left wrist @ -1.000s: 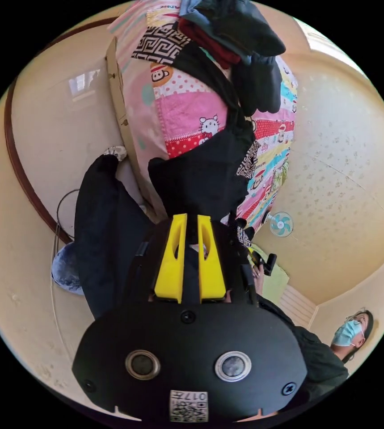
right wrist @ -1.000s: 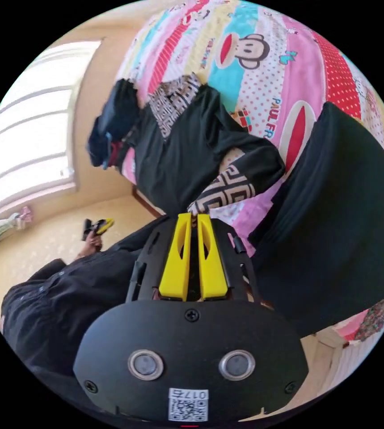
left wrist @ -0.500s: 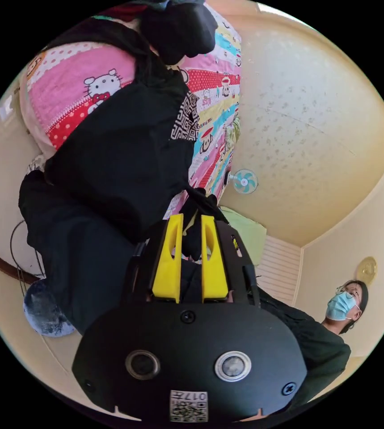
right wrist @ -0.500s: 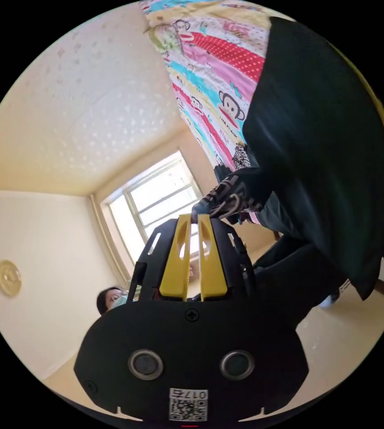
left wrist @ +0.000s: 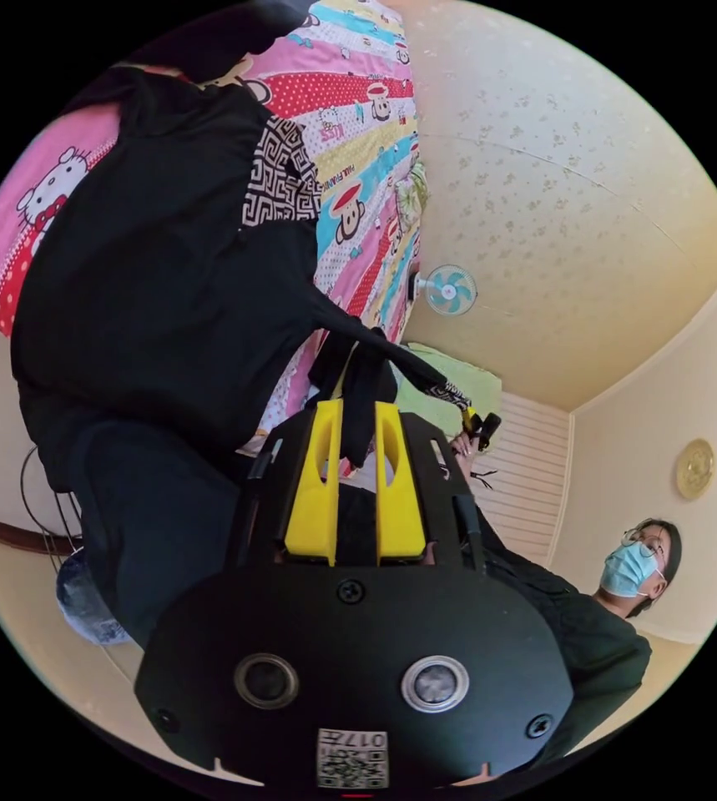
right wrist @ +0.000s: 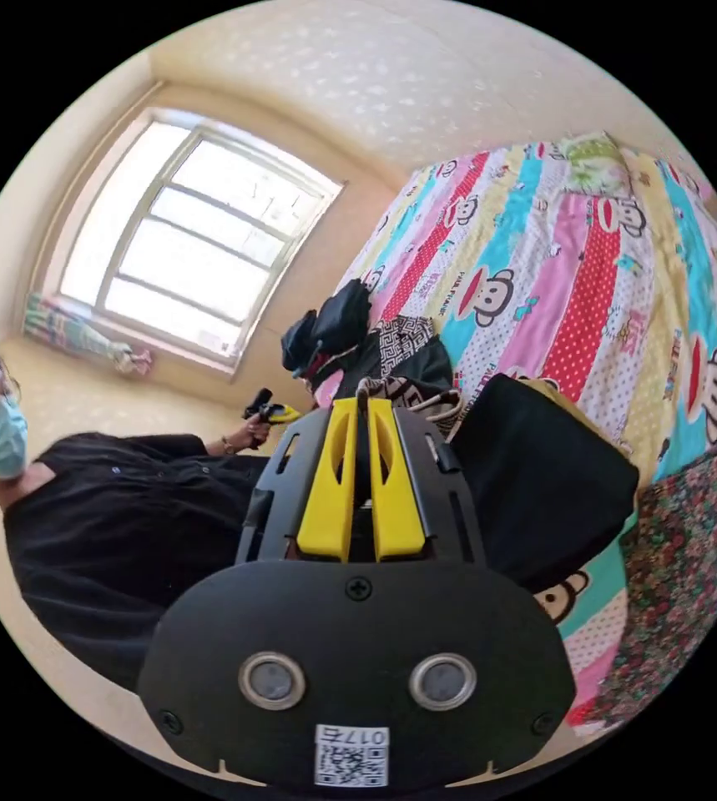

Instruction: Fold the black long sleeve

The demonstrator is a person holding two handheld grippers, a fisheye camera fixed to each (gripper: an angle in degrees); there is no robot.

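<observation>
Left gripper view first: our left gripper [left wrist: 356, 417] has its 2 yellow jaws pinched on a bunched strip of the black shirt [left wrist: 149, 275], cloth standing up between the tips. From that pinch the fabric runs taut across to our right gripper [left wrist: 477, 424], seen small beside the green pillow [left wrist: 450, 388]. The shirt's body spreads over the near edge of the bed [left wrist: 358, 167], its patterned band [left wrist: 279, 179] lying flat on the quilt, while its lower part hangs past the edge. Beyond the mattress edge we have pale floor [left wrist: 7, 601] with a thin cable [left wrist: 41, 509] and a bluish round object [left wrist: 83, 596] beside it. A fan [left wrist: 448, 290] is seen past the bed, with a round plaque [left wrist: 696, 469] on the wall.

Over in the right gripper view, our right gripper [right wrist: 356, 410] has its jaws drawn nearly together on a patterned cuff [right wrist: 412, 396] of the shirt [right wrist: 400, 359], both tips pressing the cloth. Just beside it lies a folded black piece [right wrist: 542, 484], flat on the quilt [right wrist: 592, 275]. A dark pile of clothes [right wrist: 329, 325] sits near the bed's window-side edge. Most of the striped quilt beyond is open. A floral cloth [right wrist: 684, 551] lies at the near corner. Our left gripper [right wrist: 270, 410] shows small below the bright window [right wrist: 183, 242], with our dark sleeve [right wrist: 133, 501] leading to it.
</observation>
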